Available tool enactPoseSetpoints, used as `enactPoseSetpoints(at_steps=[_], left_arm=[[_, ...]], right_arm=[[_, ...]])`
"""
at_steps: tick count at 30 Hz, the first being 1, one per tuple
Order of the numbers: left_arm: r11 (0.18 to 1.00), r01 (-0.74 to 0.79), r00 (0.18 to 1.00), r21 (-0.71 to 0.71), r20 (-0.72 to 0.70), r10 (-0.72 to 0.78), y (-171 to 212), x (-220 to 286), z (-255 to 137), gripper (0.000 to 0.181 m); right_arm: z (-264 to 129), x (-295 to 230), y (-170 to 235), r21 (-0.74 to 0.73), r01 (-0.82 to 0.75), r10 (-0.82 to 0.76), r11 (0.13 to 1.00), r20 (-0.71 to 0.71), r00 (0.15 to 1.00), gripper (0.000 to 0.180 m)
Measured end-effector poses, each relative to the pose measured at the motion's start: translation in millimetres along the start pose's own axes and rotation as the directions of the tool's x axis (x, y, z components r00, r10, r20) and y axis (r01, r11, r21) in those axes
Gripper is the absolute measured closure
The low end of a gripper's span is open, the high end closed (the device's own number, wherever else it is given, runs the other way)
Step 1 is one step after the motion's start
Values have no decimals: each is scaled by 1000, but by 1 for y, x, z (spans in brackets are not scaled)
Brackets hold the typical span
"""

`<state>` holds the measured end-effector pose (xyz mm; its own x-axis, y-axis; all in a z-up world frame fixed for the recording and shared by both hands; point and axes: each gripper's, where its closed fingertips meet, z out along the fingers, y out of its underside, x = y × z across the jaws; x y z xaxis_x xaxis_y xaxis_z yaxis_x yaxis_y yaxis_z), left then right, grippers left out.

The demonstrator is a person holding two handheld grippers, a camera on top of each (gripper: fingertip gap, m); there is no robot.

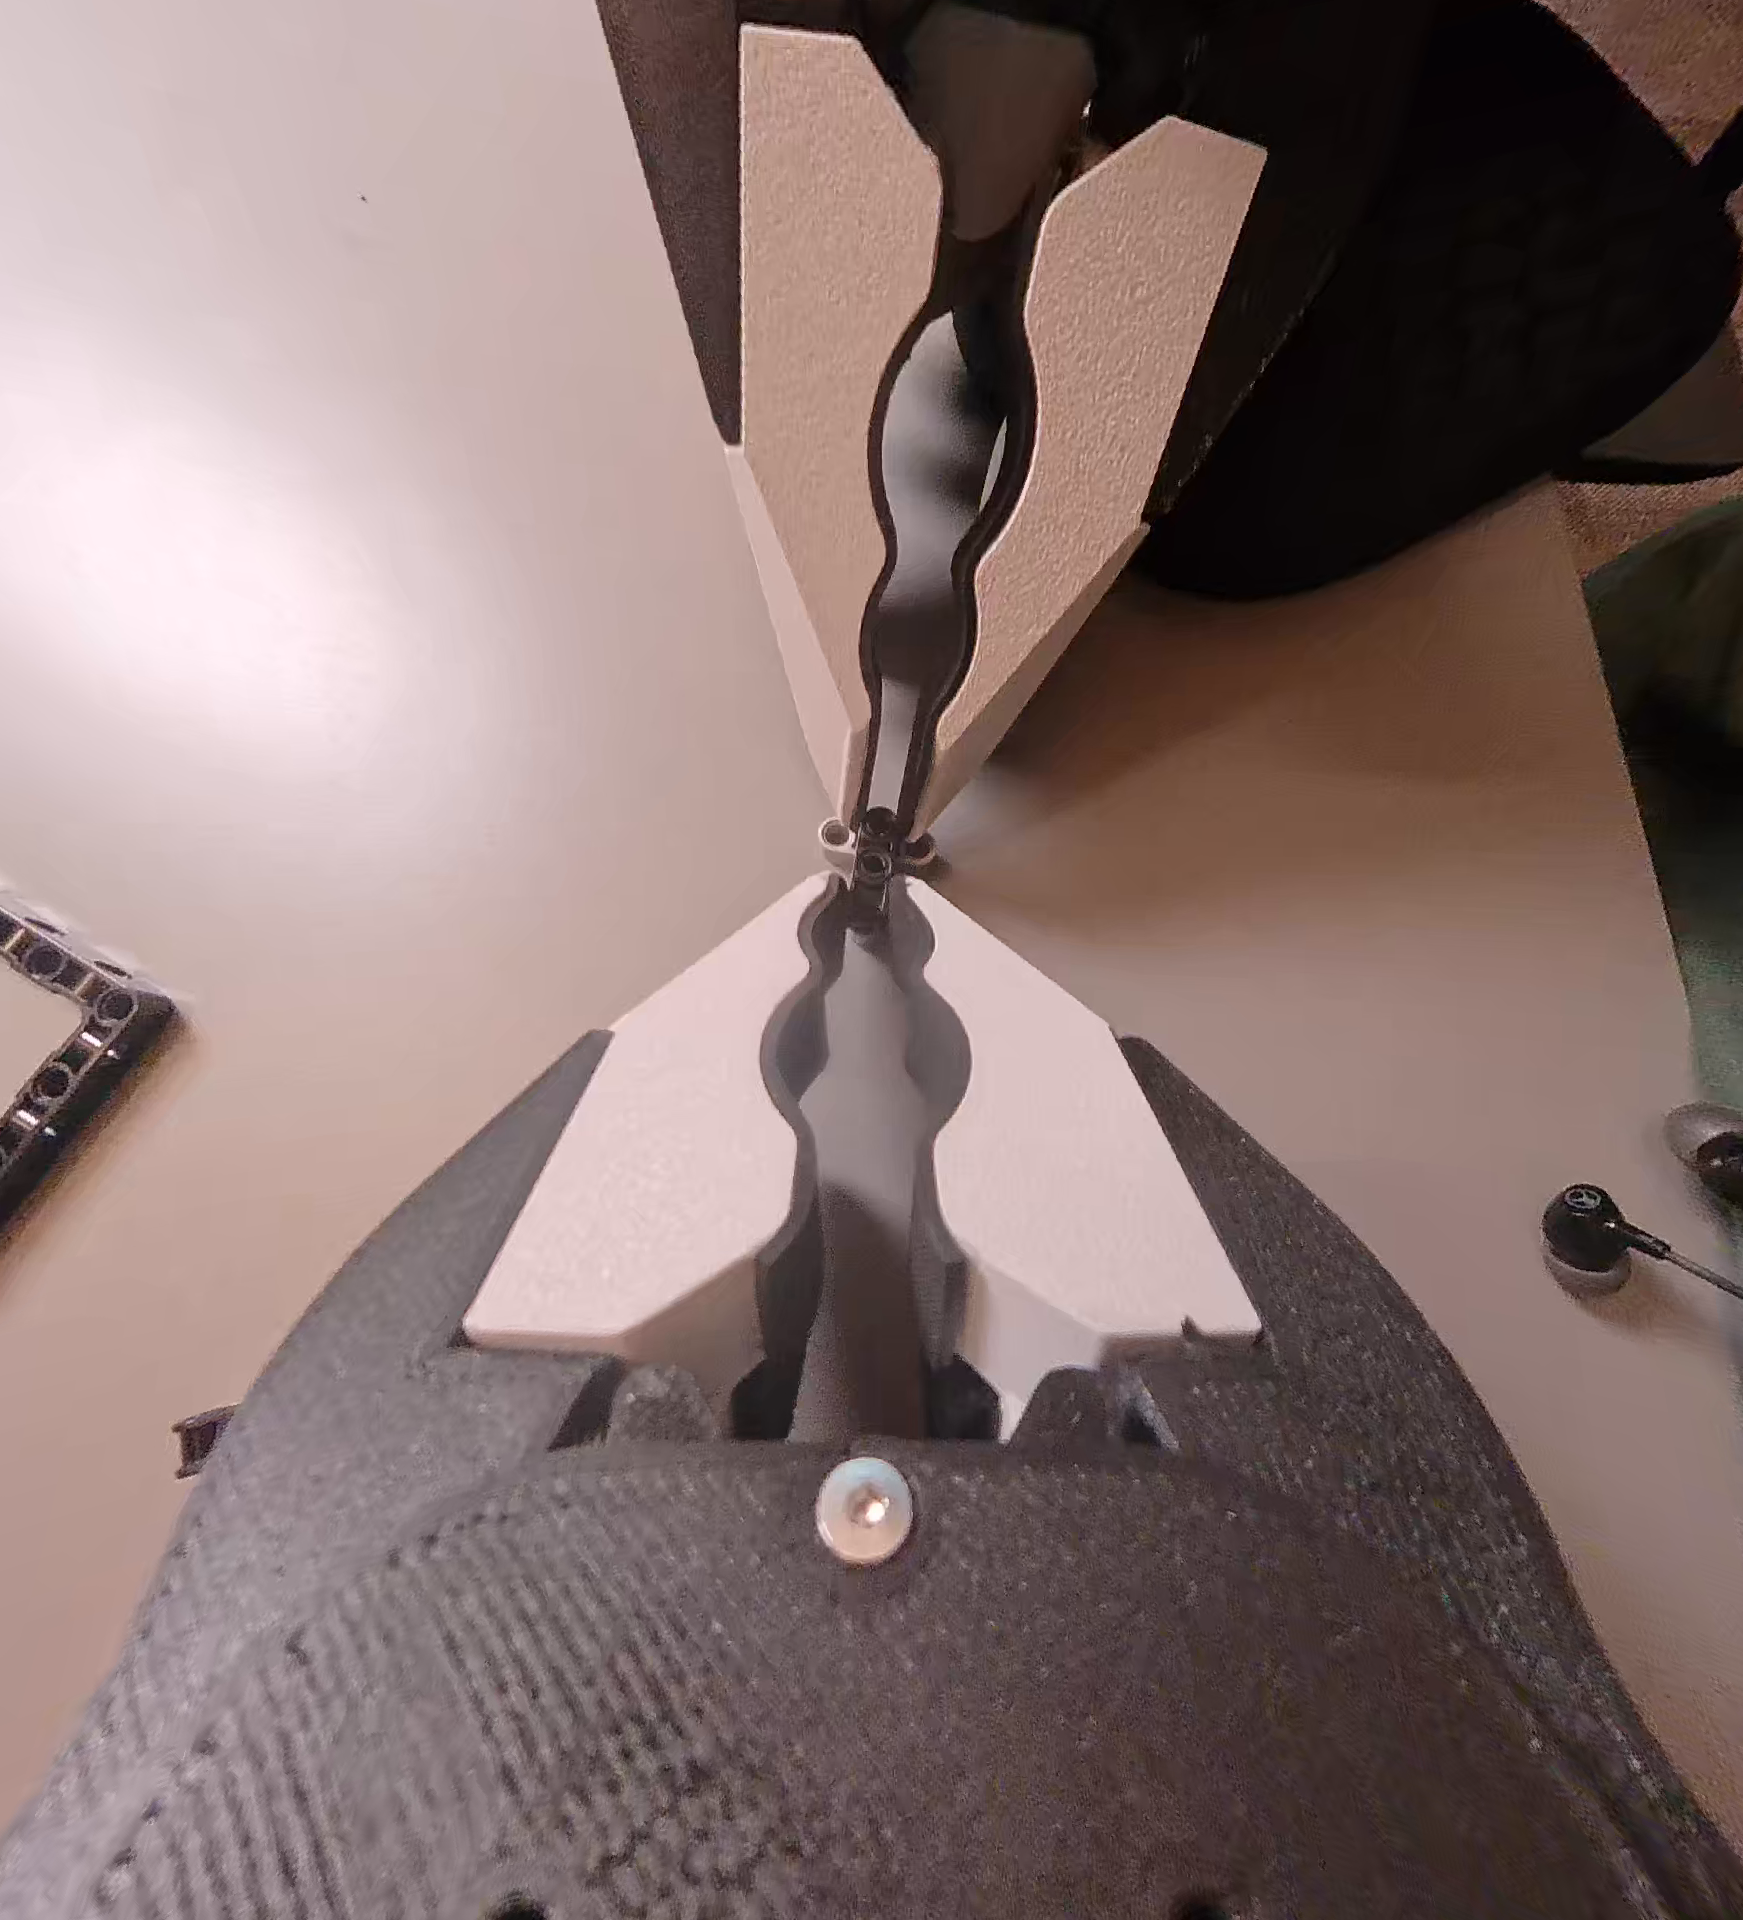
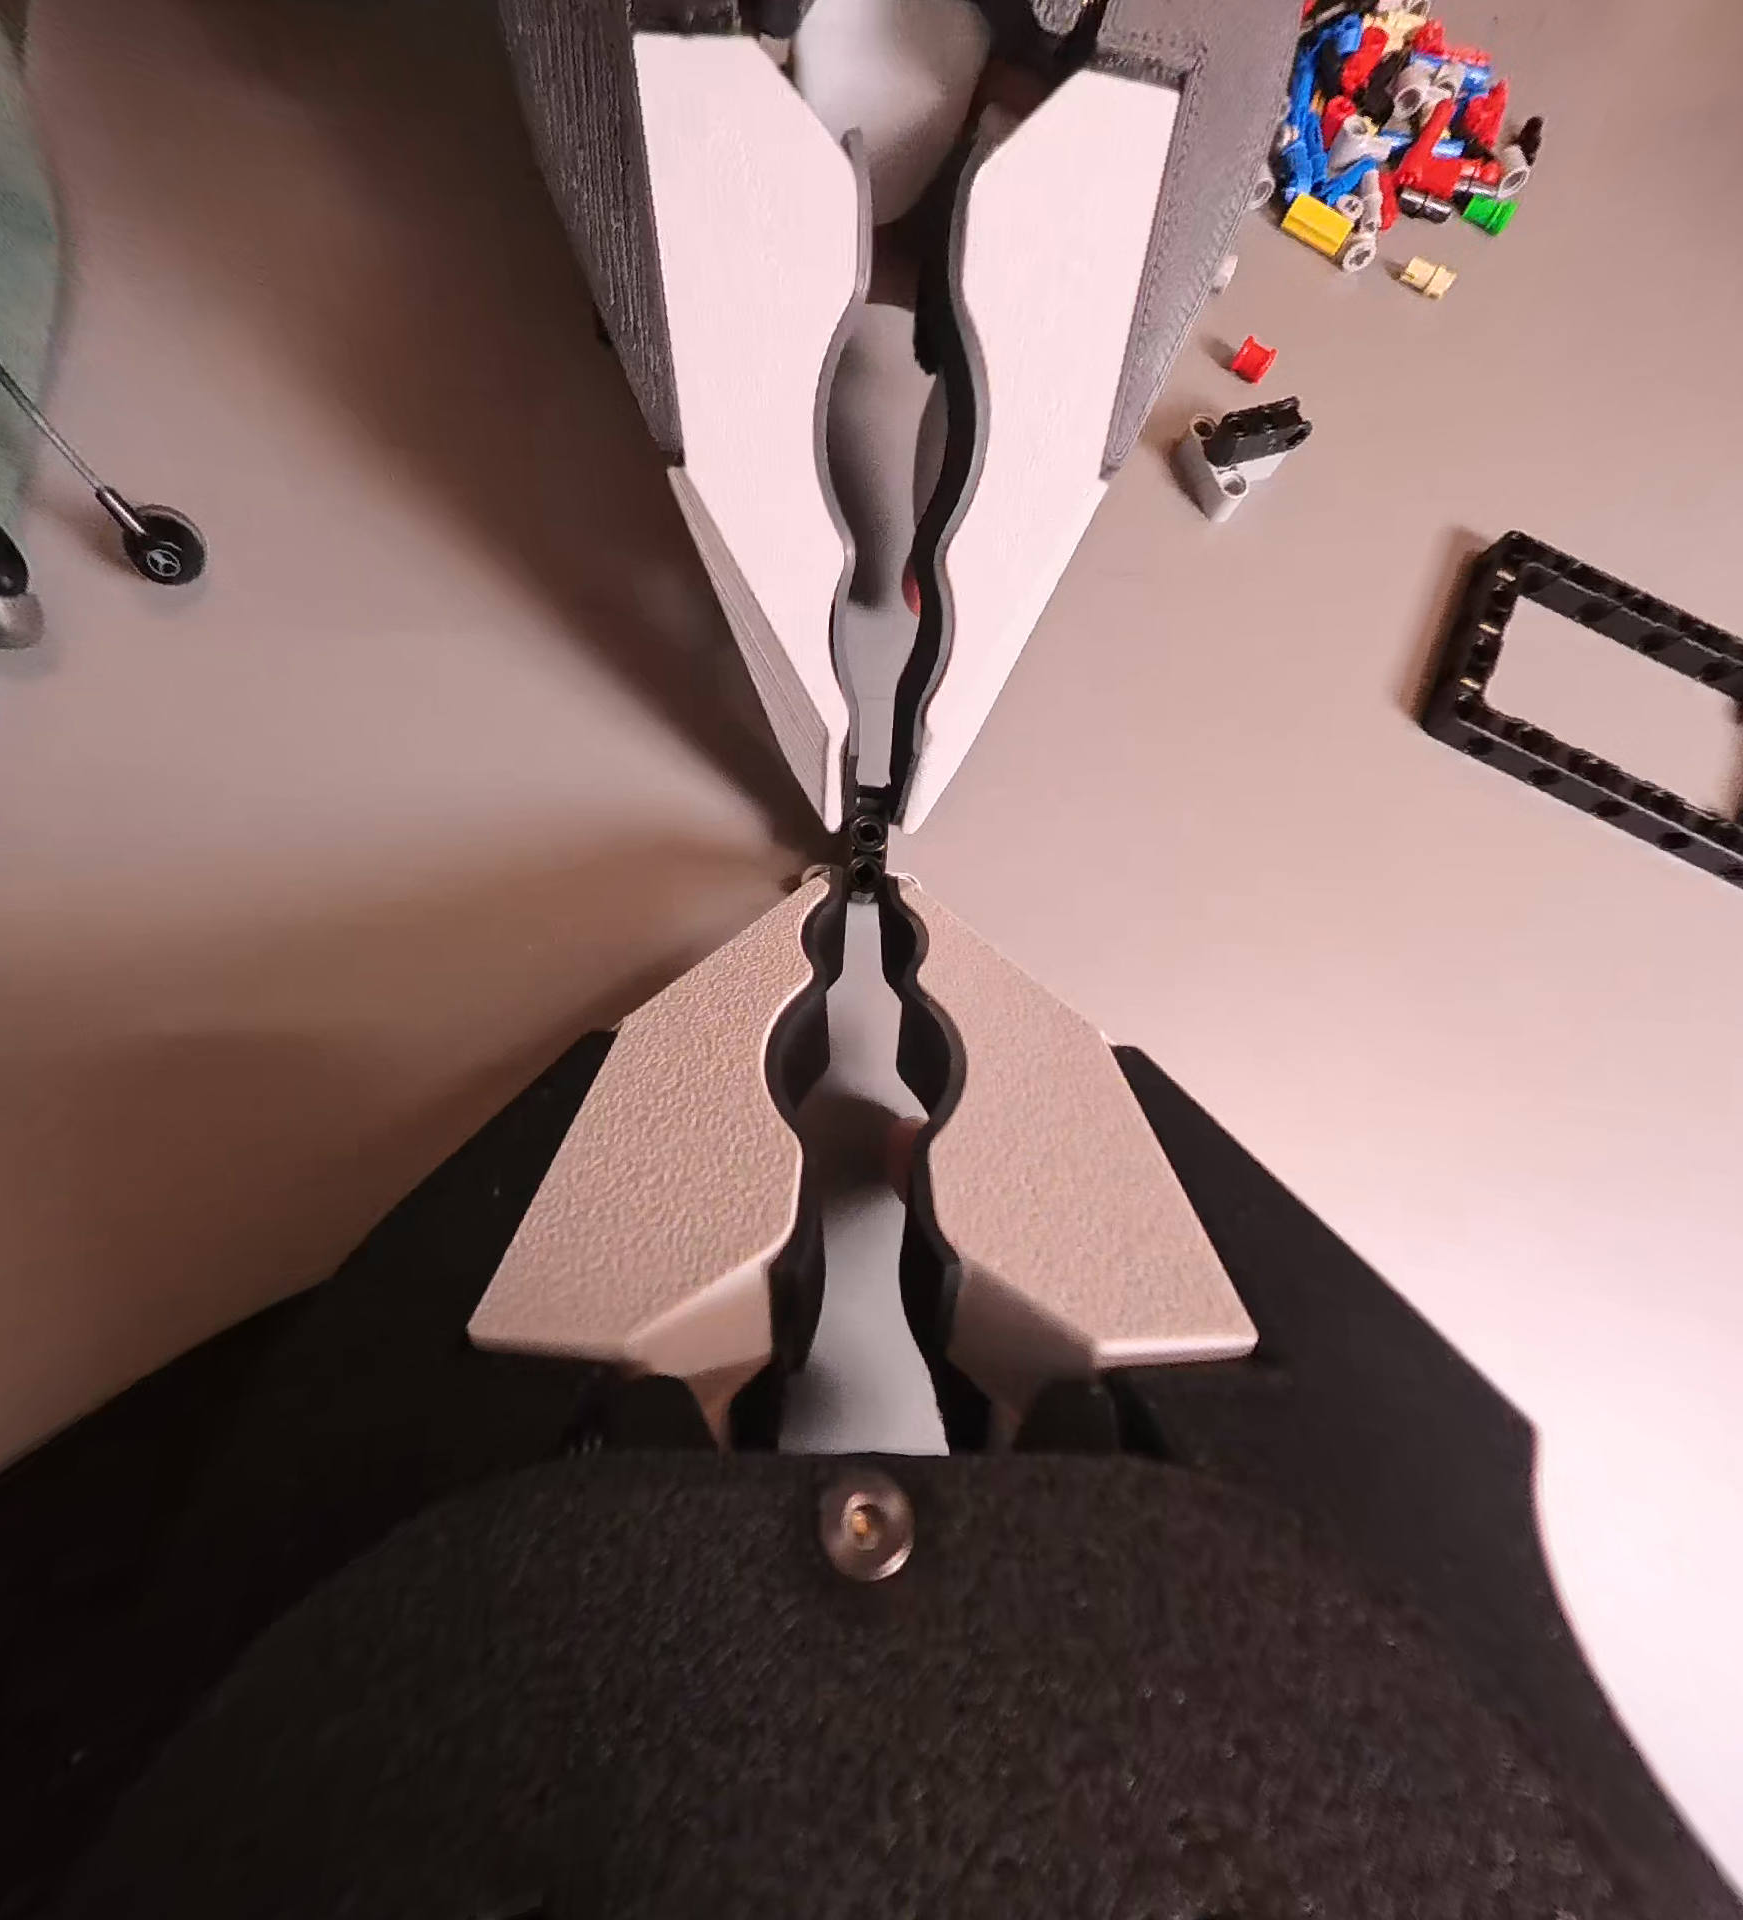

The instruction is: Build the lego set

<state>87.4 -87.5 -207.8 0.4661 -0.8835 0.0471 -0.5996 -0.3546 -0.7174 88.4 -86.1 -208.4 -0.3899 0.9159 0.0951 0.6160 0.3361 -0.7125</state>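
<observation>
Left gripper (image 1: 872,902) pinched narrow on small black pin piece (image 1: 875,862), grey connector (image 1: 836,834) attached. Right gripper (image 2: 862,891) closed tip-to-tip on same piece (image 2: 865,847), long axis 12–6. Pads wavy, matte white. Black holed rectangular frame (image 2: 1625,717) at 3 o'clock; mixed plastic brick pile (image 2: 1397,135) at 1, on smooth beige table (image 2: 379,831).

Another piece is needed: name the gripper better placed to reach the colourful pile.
Left, probably: the colourful pile lies beside the left gripper, farther from the right gripper. Both grip the black pin piece.
</observation>
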Motion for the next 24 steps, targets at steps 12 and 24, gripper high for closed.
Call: enactPoseSetpoints(at_steps=[12, 24], left_arm=[[993, 110, 990, 39, -98, -106, -1, 2, 0, 174], [953, 253, 948, 168, -237, -210, -26, 12, -33, 174]], right_arm=[[-10, -4, -8, 66, -76, 75, 995, 21, 997, 145], [-20, -2, -31, 16, 396, -362, 918, -374, 854, 149]])
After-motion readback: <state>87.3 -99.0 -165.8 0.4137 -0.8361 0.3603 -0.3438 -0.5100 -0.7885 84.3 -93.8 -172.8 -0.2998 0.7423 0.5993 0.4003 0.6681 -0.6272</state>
